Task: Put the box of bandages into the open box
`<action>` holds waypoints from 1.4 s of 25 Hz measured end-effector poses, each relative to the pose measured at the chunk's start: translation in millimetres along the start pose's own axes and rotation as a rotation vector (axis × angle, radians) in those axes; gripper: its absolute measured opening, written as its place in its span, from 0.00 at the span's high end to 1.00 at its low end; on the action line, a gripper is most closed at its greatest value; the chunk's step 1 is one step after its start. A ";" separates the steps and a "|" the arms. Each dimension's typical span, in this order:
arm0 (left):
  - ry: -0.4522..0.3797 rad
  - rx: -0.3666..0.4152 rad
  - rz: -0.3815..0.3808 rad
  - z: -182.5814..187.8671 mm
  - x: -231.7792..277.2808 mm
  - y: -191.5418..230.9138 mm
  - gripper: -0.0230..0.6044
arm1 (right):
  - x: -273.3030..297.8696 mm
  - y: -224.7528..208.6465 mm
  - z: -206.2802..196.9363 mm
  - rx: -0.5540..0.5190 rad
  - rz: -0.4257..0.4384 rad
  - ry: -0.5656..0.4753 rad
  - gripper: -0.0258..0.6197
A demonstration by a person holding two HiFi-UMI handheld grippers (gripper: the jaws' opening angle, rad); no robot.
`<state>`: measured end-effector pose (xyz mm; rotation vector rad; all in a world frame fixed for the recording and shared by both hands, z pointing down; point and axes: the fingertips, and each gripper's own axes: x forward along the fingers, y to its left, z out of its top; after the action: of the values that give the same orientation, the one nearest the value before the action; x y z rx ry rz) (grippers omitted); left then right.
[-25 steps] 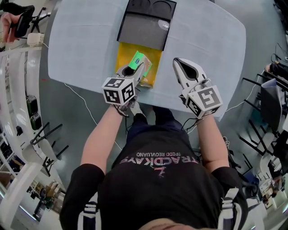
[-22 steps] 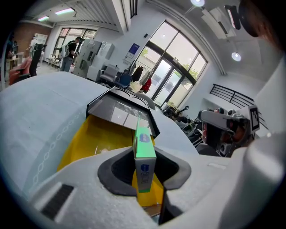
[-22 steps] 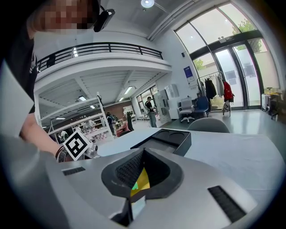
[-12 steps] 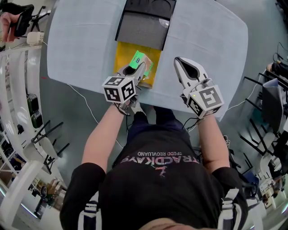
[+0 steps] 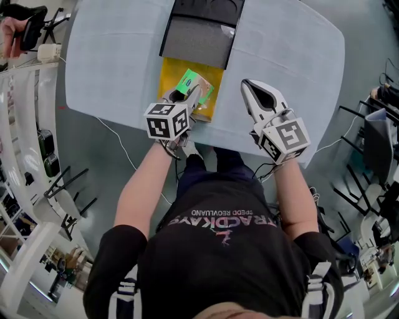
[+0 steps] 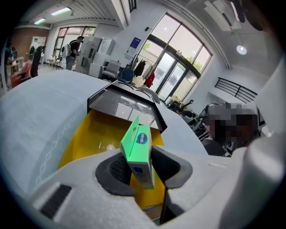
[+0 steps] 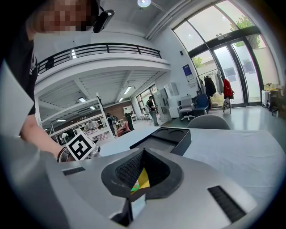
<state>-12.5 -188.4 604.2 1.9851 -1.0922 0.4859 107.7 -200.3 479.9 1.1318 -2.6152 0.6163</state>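
The green box of bandages (image 6: 139, 150) stands on end between the jaws of my left gripper (image 6: 142, 169), over the near half of the open yellow box (image 6: 89, 134). These jaws have just been opening; the box leans by the left pad and a thin gap shows at the right pad. In the head view the bandage box (image 5: 198, 83) pokes out past the left gripper (image 5: 190, 96), above the yellow box (image 5: 171, 75). My right gripper (image 5: 248, 86) rests shut and empty on the table to the right of the yellow box.
The yellow box's black lid (image 5: 199, 40) lies open flat behind it, with a black moulded tray (image 5: 209, 11) farther back. The pale grey table (image 5: 112, 56) ends just under my wrists. A white cable (image 5: 118, 146) trails off its near left edge. Chairs stand at the right.
The left gripper has edged slightly forward over the yellow box, and the green box now tilts a little farther ahead. The right gripper has not moved.
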 end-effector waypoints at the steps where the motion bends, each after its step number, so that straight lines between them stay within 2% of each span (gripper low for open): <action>1: 0.008 0.016 0.012 -0.9 0.7 1.0 0.76 | -0.3 -0.2 -0.1 0.001 0.000 0.000 0.94; 8: 0.038 0.093 0.078 -5.4 1.8 5.1 0.67 | 0.3 1.9 0.1 0.009 0.005 0.001 0.94; 23: 0.008 0.181 0.231 0.0 -11.7 31.9 0.50 | 3.3 11.3 -0.3 0.013 0.018 0.002 0.94; 28: -0.007 0.223 0.272 4.8 -17.0 36.5 0.48 | 3.4 13.7 1.4 0.008 0.024 0.003 0.94; 35: -0.070 0.237 0.325 17.8 -34.2 48.8 0.48 | 6.7 20.1 2.1 0.004 0.035 0.002 0.94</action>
<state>-72.8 -199.6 593.9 2.0448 -1.4696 0.7512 88.3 -193.3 474.7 1.0889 -2.6385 0.6297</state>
